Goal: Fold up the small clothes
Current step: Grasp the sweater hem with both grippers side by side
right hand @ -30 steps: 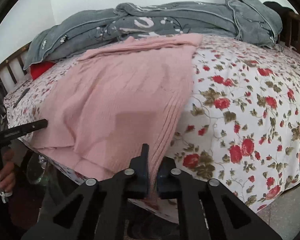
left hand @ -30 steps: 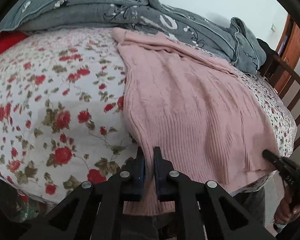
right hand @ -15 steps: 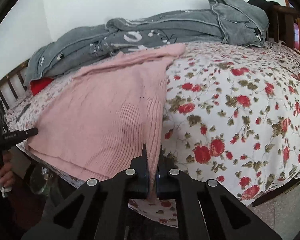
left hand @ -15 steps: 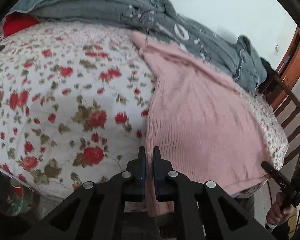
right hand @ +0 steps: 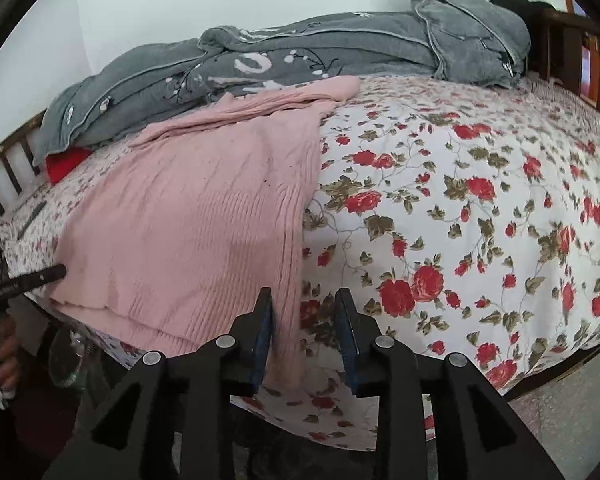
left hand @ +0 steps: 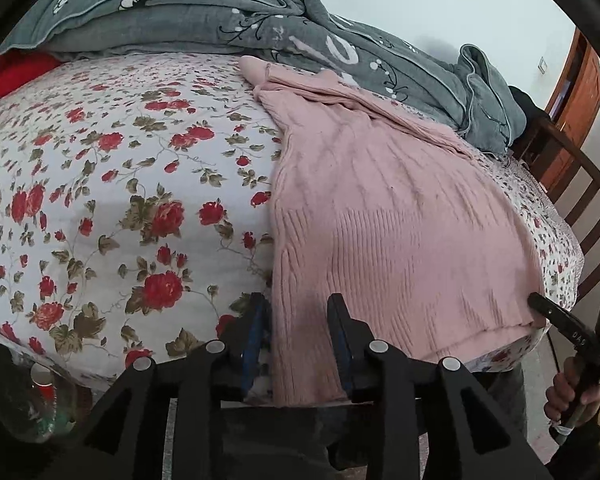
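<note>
A pink ribbed knit sweater [left hand: 384,232] lies flat on the floral bed, its hem hanging over the near edge; it also shows in the right wrist view [right hand: 204,232]. My left gripper [left hand: 298,320] is open, its jaws either side of the hem's left corner. My right gripper [right hand: 304,312] is open, its jaws either side of the hem's right corner. The right gripper's tip [left hand: 556,316] shows at the far right of the left wrist view, and the left gripper's tip [right hand: 32,276] at the left of the right wrist view.
The bed has a rose-print sheet [left hand: 112,184]. A grey blanket [left hand: 220,20] is heaped along the wall behind the sweater, with a red pillow [left hand: 20,70] under it. Wooden bed rails [left hand: 580,184] stand at one end. The near bed edge drops to the floor.
Both grippers were shut on the sweater's hem corners and have opened. The hem now hangs loose over the bed edge.
</note>
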The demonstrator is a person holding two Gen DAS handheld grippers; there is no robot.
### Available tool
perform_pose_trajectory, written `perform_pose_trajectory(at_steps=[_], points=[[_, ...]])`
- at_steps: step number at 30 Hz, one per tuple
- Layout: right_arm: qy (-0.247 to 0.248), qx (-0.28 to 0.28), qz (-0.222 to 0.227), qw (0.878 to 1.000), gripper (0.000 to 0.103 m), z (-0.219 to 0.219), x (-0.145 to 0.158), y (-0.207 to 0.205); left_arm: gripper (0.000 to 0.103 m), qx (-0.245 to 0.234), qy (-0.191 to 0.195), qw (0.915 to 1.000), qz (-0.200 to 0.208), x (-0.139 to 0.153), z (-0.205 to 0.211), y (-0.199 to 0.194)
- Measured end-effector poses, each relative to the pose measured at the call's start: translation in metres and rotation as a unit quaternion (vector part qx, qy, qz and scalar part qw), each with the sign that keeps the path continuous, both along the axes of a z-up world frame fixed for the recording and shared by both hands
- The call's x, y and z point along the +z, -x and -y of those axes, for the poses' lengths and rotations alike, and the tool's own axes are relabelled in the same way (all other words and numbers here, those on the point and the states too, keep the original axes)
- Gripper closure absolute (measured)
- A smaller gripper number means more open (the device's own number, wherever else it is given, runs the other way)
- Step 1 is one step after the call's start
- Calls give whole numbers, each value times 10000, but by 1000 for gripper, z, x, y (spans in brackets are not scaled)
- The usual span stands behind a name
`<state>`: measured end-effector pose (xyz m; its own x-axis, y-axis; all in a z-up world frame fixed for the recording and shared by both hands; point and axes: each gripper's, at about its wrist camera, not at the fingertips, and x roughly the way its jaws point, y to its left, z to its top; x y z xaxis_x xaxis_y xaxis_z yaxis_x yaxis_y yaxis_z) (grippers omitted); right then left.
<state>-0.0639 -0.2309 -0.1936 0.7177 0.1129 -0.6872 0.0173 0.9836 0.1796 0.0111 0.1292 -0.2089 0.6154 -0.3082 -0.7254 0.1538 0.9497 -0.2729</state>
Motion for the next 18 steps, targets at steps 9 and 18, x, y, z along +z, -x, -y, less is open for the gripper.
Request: perform_pose_trajectory(at_steps=[9,18], points=[[-212,-149,-14,9997,73,7,-1,0,73,31,-127,9999,28,0,4,-3],[106,-138,-38,9998,74,-4,-1,-1,73,56,-203,9997,92,-1,4,-6]])
